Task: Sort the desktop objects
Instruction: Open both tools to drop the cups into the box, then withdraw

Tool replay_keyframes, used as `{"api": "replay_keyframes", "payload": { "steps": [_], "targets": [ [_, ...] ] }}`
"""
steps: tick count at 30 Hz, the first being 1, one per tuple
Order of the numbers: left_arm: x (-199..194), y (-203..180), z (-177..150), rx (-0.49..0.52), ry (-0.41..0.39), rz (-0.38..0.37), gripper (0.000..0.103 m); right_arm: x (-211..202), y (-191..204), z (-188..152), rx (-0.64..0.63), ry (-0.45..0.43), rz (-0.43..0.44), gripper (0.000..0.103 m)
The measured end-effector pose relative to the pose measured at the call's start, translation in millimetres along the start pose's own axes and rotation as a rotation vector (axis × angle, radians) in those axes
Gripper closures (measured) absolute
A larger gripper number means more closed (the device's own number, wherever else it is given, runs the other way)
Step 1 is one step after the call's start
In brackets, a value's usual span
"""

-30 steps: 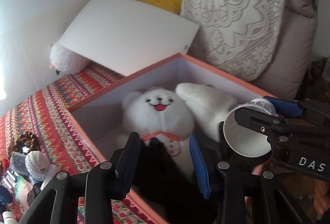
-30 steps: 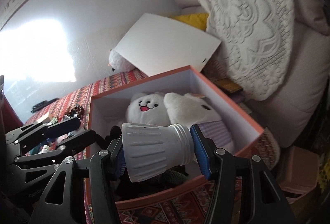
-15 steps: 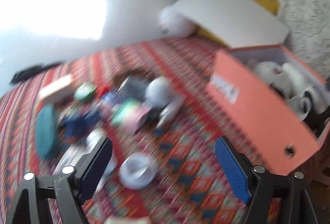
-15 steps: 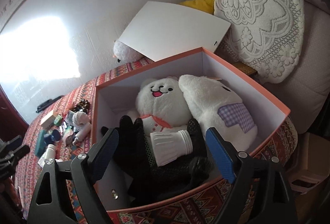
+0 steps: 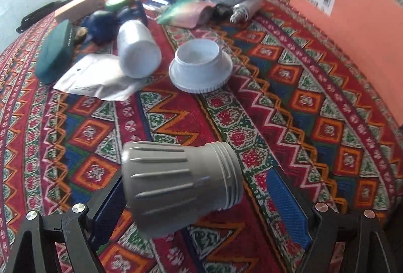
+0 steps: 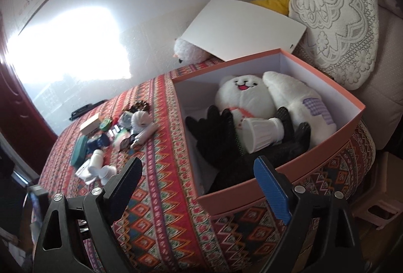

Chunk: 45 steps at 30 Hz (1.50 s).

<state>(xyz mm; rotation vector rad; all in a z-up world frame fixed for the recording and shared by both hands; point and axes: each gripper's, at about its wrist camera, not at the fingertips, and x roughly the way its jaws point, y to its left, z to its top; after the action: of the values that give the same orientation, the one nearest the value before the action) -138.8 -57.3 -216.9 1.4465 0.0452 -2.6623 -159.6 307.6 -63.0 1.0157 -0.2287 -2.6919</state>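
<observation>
I had the left gripper (image 5: 199, 185) spread wide, with a grey ribbed cup (image 5: 181, 182) lying between its fingers on the desk's patterned cloth (image 5: 302, 96), well out from the labelled end of the orange box (image 5: 352, 21). The cup's long axis ran across the opening, ribbed end against the left finger and threaded neck pointing toward the box with a gap before the right pad. Closing would therefore pinch it end to end, which I judged a slippery hold. The right gripper (image 6: 199, 164) hung empty and spread at the box's near corner, farther from that cup. Inside the box, a white ribbed cup (image 6: 262, 132) lay on black gloves (image 6: 216, 129) beside two plush toys. Farther from the box, a white lid (image 5: 200, 69), a toppled bottle (image 5: 137, 51) and small clutter crowded the cloth. The stretch between the grey cup and the box was open.
</observation>
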Motion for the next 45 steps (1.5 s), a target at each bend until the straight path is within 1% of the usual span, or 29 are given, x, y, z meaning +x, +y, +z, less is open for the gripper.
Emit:
{"api": "replay_keyframes", "payload": {
  "steps": [2,6,8,10,14,18,22,24,25,28,29,30,31,32,34,37,40,43,45],
  "targets": [
    [1.0,3.3,0.1,-0.016,-0.003,-0.032,0.047,-5.4,9.0,-6.2,-0.013,0.006,0.008,0.011],
    [-28.3,6.4,1.7,-0.019,-0.045,-0.087,0.048,-16.1,26.9,-18.6,-0.039,0.017,0.024,0.011],
    [-49.1,3.6,7.3,-0.014,-0.083,-0.113,0.048,-20.9,23.8,-21.5,-0.030,0.017,0.024,0.011],
    [-73.3,-7.8,20.4,0.007,-0.135,-0.139,0.048,-25.6,19.8,-24.1,-0.019,0.016,0.023,0.011],
    [-112.3,-45.6,61.1,0.083,-0.237,-0.215,0.048,-33.1,6.3,-26.9,0.011,0.014,0.015,0.011],
    [-129.3,-109.0,112.7,0.189,-0.314,-0.288,0.048,-36.7,-14.0,-27.4,0.047,0.008,-0.001,0.011],
    [-127.9,-179.1,158.4,0.307,-0.356,-0.330,0.048,-36.8,-41.8,-27.8,0.098,0.006,-0.015,0.011],
    [-118.8,-205.2,181.0,0.332,-0.348,-0.337,0.048,-36.0,-57.8,-28.0,0.121,0.007,-0.026,0.011],
    [-112.5,-217.3,192.5,0.342,-0.343,-0.335,0.048,-35.3,-66.2,-27.9,0.132,0.008,-0.034,0.011],
    [-87.5,-245.1,224.1,0.373,-0.337,-0.298,0.047,-30.6,-91.4,-27.3,0.170,0.011,-0.057,0.011],
    [-78.1,-250.8,233.1,0.374,-0.334,-0.274,0.041,-28.6,-99.4,-27.1,0.184,0.013,-0.064,0.011],
    [-69.1,-252.5,242.0,0.368,-0.327,-0.252,0.034,-25.5,-107.4,-26.7,0.201,0.017,-0.068,0.011],
    [-60.1,-254.1,250.9,0.361,-0.321,-0.230,0.021,-22.2,-115.3,-26.3,0.217,0.021,-0.072,0.011],
    [-53.2,-253.5,258.6,0.350,-0.319,-0.213,0.017,-18.2,-123.3,-25.8,0.236,0.026,-0.075,0.011],
    [-50.1,-240.4,267.1,0.301,-0.334,-0.202,0.014,-12.1,-132.1,-25.4,0.257,0.033,-0.076,0.011],
    [-55.4,-208.1,259.1,0.231,-0.358,-0.212,0.007,-4.0,-135.1,-23.8,0.261,0.040,-0.069,0.011],
    [-64.0,-165.6,228.6,0.154,-0.361,-0.212,0.004,3.1,-127.6,-21.5,0.246,0.052,-0.055,0.011],
    [-69.5,-126.8,183.9,0.086,-0.331,-0.212,0.003,5.5,-113.3,-20.9,0.224,0.056,-0.033,0.011],
    [-73.1,-104.2,146.0,0.066,-0.304,-0.212,0.003,4.5,-100.9,-21.8,0.207,0.056,-0.016,0.011]
  ]
}}
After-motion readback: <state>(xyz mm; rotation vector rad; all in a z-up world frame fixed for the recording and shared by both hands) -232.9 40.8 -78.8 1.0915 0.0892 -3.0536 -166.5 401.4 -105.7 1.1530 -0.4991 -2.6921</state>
